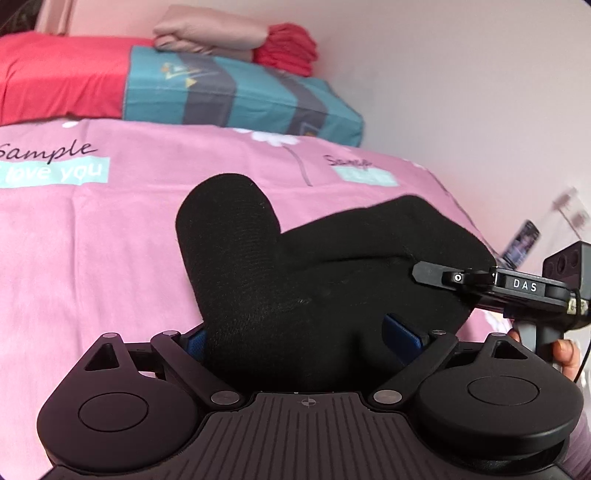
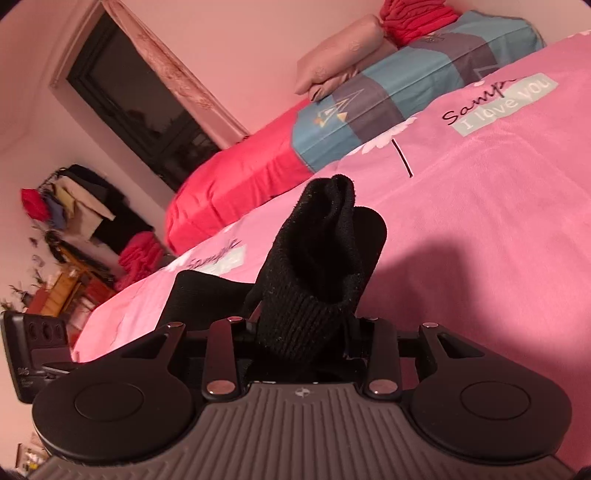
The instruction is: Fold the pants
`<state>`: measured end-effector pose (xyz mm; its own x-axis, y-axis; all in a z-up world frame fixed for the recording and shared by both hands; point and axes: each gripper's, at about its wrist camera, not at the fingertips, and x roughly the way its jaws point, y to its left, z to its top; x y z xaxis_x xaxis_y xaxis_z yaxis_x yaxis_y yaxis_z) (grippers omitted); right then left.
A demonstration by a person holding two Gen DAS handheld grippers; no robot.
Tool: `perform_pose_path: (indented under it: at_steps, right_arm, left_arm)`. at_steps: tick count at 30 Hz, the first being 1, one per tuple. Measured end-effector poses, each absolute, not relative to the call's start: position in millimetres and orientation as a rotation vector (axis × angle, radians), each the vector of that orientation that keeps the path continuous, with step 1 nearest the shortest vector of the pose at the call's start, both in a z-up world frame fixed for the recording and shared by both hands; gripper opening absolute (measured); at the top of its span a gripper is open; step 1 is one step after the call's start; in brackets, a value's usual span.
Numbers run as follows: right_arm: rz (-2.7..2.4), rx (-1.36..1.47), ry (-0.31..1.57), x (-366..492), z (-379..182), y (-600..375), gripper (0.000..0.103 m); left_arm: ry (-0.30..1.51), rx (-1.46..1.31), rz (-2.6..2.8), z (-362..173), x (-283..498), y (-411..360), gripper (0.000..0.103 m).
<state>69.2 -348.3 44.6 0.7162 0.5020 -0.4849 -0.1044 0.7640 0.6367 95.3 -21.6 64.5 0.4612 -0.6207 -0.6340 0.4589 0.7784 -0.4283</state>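
Nearest the lens in each view is the ribbed black body of a claw with its two round pivot discs. In the left wrist view the left claw [image 1: 306, 332] has its blue-padded fingers [image 1: 400, 338] spread on either side of a thick bunch of black pants [image 1: 295, 280]; the cloth fills the gap and touches both pads, so it is clamped on that bunch. The fabric rises in a rounded fold and stretches right to the right claw [image 1: 419, 274], seen side-on and marked "DAS", whose tip is buried in the cloth.

The right wrist view shows what the left does not: the right claw [image 2: 306, 332] with its arms drawn close, pinching a ribbed knit edge of the pants [image 2: 317, 258], which stands up in a narrow fold. A window [image 2: 136, 107], a clothes pile [image 2: 74, 206] and part of the left tool [image 2: 37, 354] appear only here.

The pants are lifted over the pink bed sheet [image 1: 110, 240], near the bed's front edge. At the far edge lie a teal-and-grey folded quilt [image 1: 229, 96], a red quilt [image 1: 59, 77], a beige pillow [image 1: 207, 35] and red cloth [image 1: 288, 48].

The garment hides both sets of fingertips, and its lower part is cut off behind the tools.
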Motion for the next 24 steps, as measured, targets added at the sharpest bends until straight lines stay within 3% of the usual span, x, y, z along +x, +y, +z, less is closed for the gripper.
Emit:
perform_pose_path:
  at_steps: [2,6,7,9,12,18,21,24]
  right_arm:
    - [0.366,0.648,0.708,48.5,39.4,-359.3,0.045]
    - [0.153,0.554,0.811,32.4,4.8,-376.1,0.061]
    - [0.129,0.557,0.778,26.4,4.6,-381.2,0.068]
    - [0.104,0.537,0.678,14.8,19.1,-382.4,0.068]
    - [0.064,0.307,0.547,10.0,49.2,-351.5,0.077]
    - [0.014,0.149,0.665,46.2,23.8,-318.8,0.075]
    - [-0.001,0.383,0.676,32.7,16.1,-351.2,0.076]
    - [-0.013,0.328,0.649,4.2,28.5,-355.3,0.082]
  left_arm:
    - [0.887,-0.178,-0.639,50.4,80.4,-24.3,0.103]
    - [0.991,-0.073,-0.421,6.1,69.1,-29.0,0.103]
    - [0.988,-0.11,-0.417,2.2,65.9,-24.2,0.103]
    - [0.987,-0.171,-0.402,2.5,62.2,-18.1,0.103]
    - [0.958,-0.152,-0.37,8.7,57.3,-23.8,0.103]
    - [0.942,-0.062,-0.298,19.8,42.5,-20.9,0.103]
    - [0.906,0.003,-0.261,38.3,26.8,-11.5,0.103]
    - [0.826,0.112,-0.154,55.2,8.6,-3.1,0.103]
